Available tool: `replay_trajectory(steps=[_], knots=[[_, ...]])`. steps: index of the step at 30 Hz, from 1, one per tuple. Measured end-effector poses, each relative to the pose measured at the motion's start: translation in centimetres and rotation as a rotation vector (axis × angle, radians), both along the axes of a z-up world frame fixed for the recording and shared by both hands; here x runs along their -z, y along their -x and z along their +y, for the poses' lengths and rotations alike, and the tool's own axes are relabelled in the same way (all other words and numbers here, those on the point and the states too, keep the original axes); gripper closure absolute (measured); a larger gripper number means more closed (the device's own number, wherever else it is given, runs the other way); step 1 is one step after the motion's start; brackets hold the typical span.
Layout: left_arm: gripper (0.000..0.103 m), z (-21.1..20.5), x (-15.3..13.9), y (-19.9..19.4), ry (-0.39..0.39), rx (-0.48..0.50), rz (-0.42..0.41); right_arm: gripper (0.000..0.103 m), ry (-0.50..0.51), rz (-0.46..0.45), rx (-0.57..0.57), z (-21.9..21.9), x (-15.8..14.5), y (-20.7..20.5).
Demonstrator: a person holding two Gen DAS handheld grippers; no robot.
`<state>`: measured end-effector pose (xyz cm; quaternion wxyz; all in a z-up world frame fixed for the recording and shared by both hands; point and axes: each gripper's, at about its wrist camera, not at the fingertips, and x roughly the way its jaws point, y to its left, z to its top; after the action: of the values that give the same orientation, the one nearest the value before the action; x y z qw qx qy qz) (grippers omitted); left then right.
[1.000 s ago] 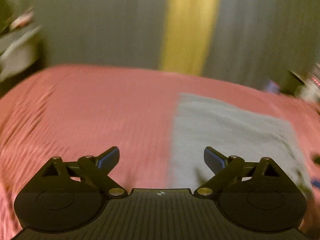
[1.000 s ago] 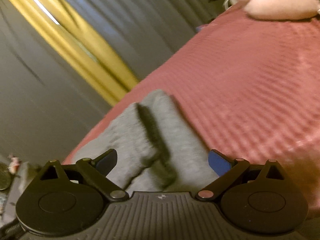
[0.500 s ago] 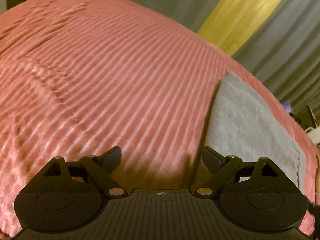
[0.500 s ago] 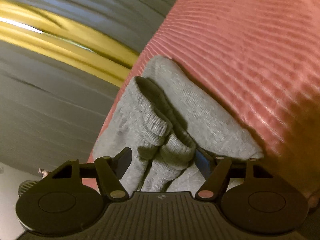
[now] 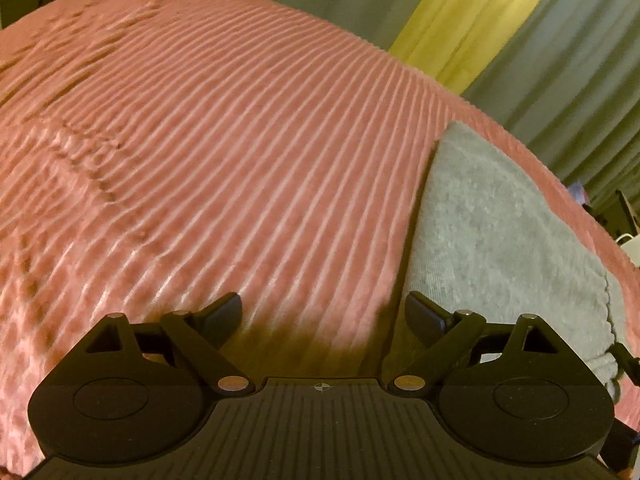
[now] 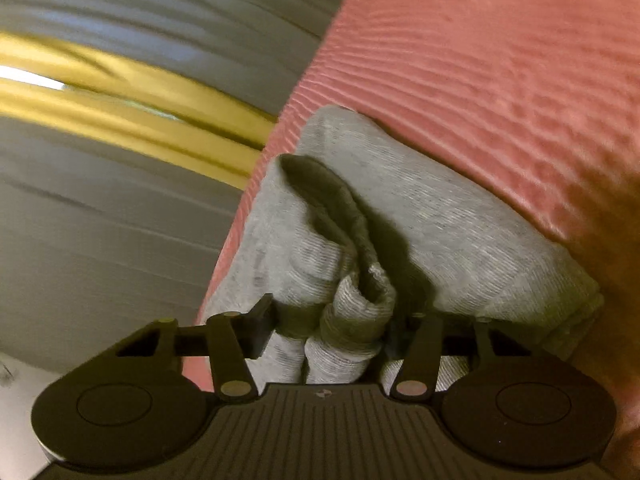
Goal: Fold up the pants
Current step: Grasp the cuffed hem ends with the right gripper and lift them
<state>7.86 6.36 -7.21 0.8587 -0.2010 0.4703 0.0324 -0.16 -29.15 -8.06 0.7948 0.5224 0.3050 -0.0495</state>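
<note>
The folded grey knit pants (image 6: 452, 220) lie on the ribbed pink bedspread (image 6: 500, 48), filling the centre of the right wrist view and the right side of the left wrist view (image 5: 496, 236). The right gripper (image 6: 334, 322) is closing its jaws around the bunched ribbed cuffs at lower centre, the pads close against the fabric. The left gripper (image 5: 324, 314) has its fingers wide apart over bare bedspread (image 5: 208, 152), just left of the pants' edge. Grey and yellow curtains (image 6: 120, 92) hang behind.

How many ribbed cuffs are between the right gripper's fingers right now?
2. Both ribbed cuffs of the grey pants sit bunched side by side between the closing right gripper: one on the left, one on the right.
</note>
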Motion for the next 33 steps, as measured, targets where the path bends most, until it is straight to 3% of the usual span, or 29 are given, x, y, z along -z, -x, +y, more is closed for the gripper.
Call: replay_trajectory(steps=[2, 4, 6, 7, 9, 14, 18, 22, 28, 33], knots=[[0.009, 0.0, 0.1, -0.1, -0.002, 0.0, 0.002, 0.048, 0.009, -0.002, -0.003, 0.3, 0.3, -0.5], [0.008, -0.2, 0.2, -0.2, -0.01, 0.003, 0.003, 0.038, -0.041, 0.016, -0.013, 0.2, 1.0, -1.5], [0.008, -0.3, 0.3, -0.2, -0.018, 0.007, -0.002, 0.037, -0.046, 0.025, -0.013, 0.1, 1.1, -1.9], [0.008, -0.3, 0.4, -0.2, -0.022, 0.006, -0.004, 0.039, -0.03, 0.026, -0.015, 0.4, 1.0, -2.4], [0.008, -0.3, 0.4, -0.3, -0.022, 0.002, -0.006, 0.056, -0.007, 0.021, -0.025, 0.7, 0.7, -2.4], [0.008, -0.2, 0.5, -0.3, -0.024, -0.003, -0.009, 0.059, 0.034, -0.084, -0.041, 2.4, -3.3, -1.7], [0.008, 0.0, 0.4, -0.1, -0.009, -0.009, -0.01, 0.059, -0.059, -0.215, -0.029, 2.0, -6.4, 0.0], [0.008, 0.2, 0.3, -0.1, 0.002, -0.016, -0.012, 0.059, -0.047, -0.278, -0.019, 1.3, -8.1, 2.1], [0.008, -0.3, 0.3, -0.2, -0.03, 0.004, -0.006, 0.06, 0.004, -0.271, -0.013, 0.7, -8.1, 2.9], [0.008, -0.3, 0.3, -0.3, -0.022, 0.003, -0.008, 0.059, 0.018, -0.179, 0.007, -0.4, -5.1, 2.3]])
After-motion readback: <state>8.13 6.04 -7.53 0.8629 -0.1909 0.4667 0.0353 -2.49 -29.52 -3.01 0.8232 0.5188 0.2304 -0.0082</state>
